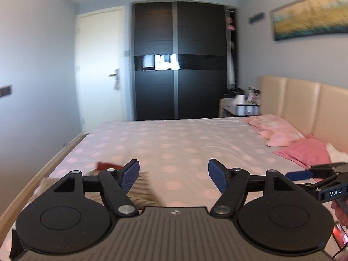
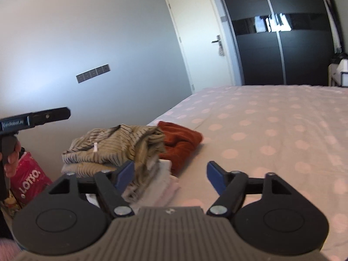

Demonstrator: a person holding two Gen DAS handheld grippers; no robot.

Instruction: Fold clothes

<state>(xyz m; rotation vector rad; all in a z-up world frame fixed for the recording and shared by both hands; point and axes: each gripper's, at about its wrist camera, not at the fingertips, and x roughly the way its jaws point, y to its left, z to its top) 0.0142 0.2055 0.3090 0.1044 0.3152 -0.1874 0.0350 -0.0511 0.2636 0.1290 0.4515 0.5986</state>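
A stack of folded clothes sits at the bed's near left corner, topped by a beige striped garment [image 2: 113,145], with a rust-red folded piece [image 2: 180,139] beside it and pale folded items [image 2: 163,182] under it. My right gripper [image 2: 168,174] hovers open just in front of the stack, nothing between its blue pads. In the left wrist view my left gripper [image 1: 174,174] stands open above the bed with nothing in it; the striped garment [image 1: 141,189] shows blurred below it. Pink clothes [image 1: 280,134] lie by the headboard.
The polka-dot bedsheet [image 2: 271,134] spreads wide to the right. A beige headboard [image 1: 304,102], a bedside table [image 1: 239,106], a dark wardrobe [image 1: 178,61] and a white door [image 1: 100,69] stand beyond. A red bag [image 2: 28,174] sits on the floor at left.
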